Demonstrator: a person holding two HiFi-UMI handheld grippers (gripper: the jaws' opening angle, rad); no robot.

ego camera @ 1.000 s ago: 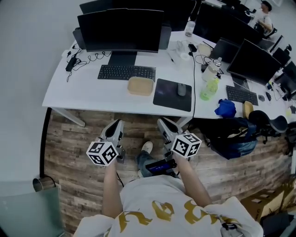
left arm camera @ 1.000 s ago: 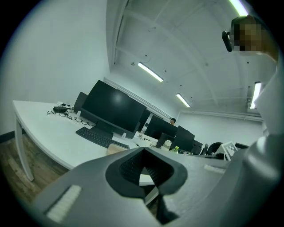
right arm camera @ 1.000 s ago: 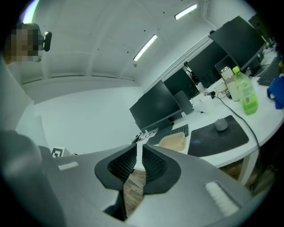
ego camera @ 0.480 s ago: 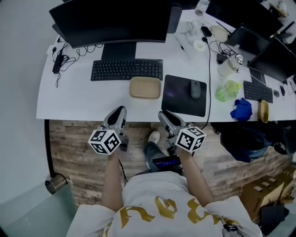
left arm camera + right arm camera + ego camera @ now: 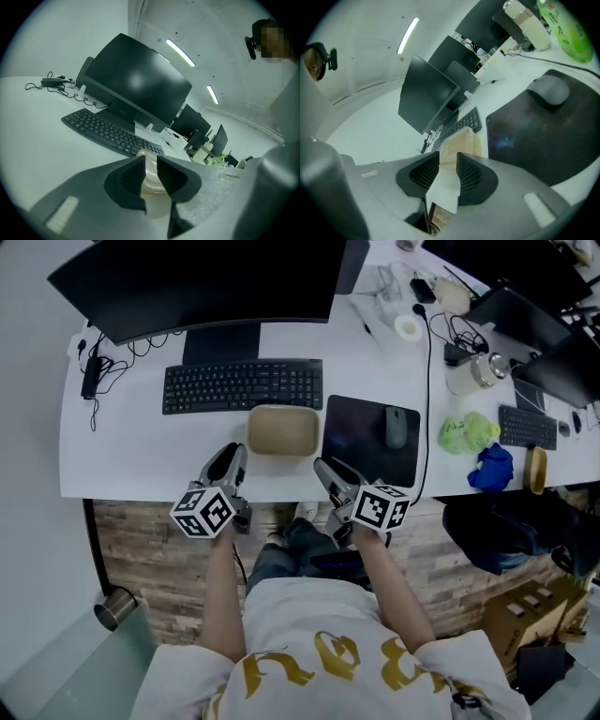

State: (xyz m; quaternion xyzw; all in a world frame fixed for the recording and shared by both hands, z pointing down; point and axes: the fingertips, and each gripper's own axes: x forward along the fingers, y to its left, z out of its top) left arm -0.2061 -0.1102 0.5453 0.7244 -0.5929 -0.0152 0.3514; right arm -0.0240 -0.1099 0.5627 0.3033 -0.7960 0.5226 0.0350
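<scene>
White desk (image 5: 131, 451): tan container (image 5: 282, 430) by keyboard (image 5: 242, 385); left tool (image 5: 227, 456), right tool (image 5: 325, 467) near it, jaws narrowly apart, seemingly empty.

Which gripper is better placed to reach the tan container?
Left, probably: the left gripper has open jaws just short of the tan container, lined up on it; the right gripper faces it from farther back.

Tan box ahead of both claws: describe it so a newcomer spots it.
On the white desk, find the black keyboard before the big monitor. Just nearer than its right end, left of the black mouse pad, sits the tan box: the only beige, round-cornered thing among black neighbours.
</scene>
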